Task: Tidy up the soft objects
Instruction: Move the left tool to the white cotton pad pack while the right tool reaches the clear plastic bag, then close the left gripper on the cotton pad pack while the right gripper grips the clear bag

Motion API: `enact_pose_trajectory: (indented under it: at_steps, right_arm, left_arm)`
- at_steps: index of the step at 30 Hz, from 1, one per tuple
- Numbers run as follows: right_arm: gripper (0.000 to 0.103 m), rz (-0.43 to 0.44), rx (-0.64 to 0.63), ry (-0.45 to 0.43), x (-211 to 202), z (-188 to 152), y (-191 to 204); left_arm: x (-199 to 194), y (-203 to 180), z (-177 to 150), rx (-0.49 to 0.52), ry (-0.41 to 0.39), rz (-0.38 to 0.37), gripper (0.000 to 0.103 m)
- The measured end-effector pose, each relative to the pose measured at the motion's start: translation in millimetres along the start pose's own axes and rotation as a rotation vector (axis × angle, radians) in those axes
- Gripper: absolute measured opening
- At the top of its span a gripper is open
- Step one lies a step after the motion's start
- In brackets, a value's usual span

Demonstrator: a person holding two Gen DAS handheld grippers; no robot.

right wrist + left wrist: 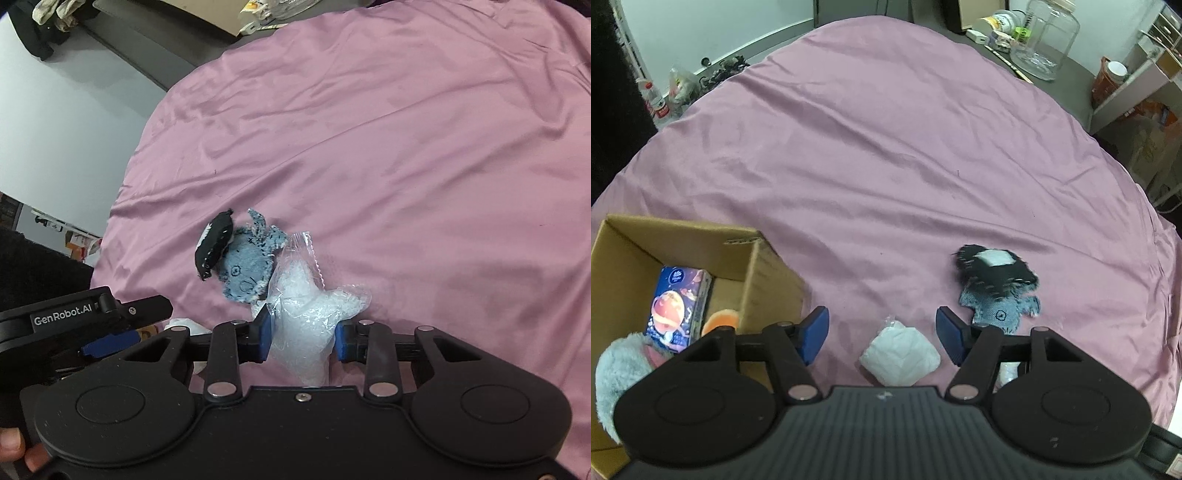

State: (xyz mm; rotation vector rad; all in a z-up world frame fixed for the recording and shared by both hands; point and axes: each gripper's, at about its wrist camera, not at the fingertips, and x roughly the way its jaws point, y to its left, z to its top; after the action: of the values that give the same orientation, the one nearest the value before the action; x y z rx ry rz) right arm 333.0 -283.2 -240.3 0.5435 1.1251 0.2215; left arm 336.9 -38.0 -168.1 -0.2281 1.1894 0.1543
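Right hand-held gripper (pixel 303 338) is clamped on a clear plastic bag of white filling (pixel 306 314) lying on the pink bedsheet (pixel 424 147); the left hand-held gripper (pixel 882 332) hangs spread over a white packet (pixel 899 356). Pickup underway; next, probably lift toward the cardboard box (pixel 753 269). Beyond lies a blue-and-black plush toy (pixel 997 288).

On the mauve satin bedsheet (pixel 886 147), an open brown cardboard box (pixel 753 266) sits at nine o'clock of the white crumpled tissue packet (pixel 899 356); the blue-and-black frayed fabric toy (pixel 995 291) lies at two o'clock.
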Motion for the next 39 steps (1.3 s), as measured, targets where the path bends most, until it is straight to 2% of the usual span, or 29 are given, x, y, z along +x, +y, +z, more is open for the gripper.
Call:
enact_pose_trajectory:
  at_steps: [2,5,8,15,16,17,26,39]
  right_arm:
    - [0.031,-0.003,0.020,0.003,0,0,-3]
    - [0.031,-0.002,0.025,0.002,0,0,-4]
    - [0.032,-0.005,0.016,0.003,-2,-4,-5]
    - [0.032,-0.025,-0.014,0.003,-8,-8,-3]
    - [0.032,-0.019,-0.006,0.008,-9,-8,-3]
    - [0.032,-0.011,0.000,0.010,-11,-8,-4]
    - [0.032,-0.005,-0.027,-0.033,-37,-11,10]
    - [0.032,0.036,-0.114,-0.073,-70,-17,70]
  left_arm:
    - [-1,-4,-1,0.000,0.008,-0.018,0.063]
    - [1,-12,-7,0.027,0.006,-0.004,0.063]
    - [14,-11,-12,-0.005,0.055,-0.004,0.063]
    - [42,-7,-21,-0.033,0.096,0.043,0.063]
    - [43,-6,-22,-0.037,0.095,0.040,0.055]
    - [42,-7,-22,-0.033,0.090,0.040,0.054]
    - [4,-3,-24,-0.028,0.024,-0.010,0.053]
    - [-55,23,-33,-0.051,-0.053,-0.053,0.053]
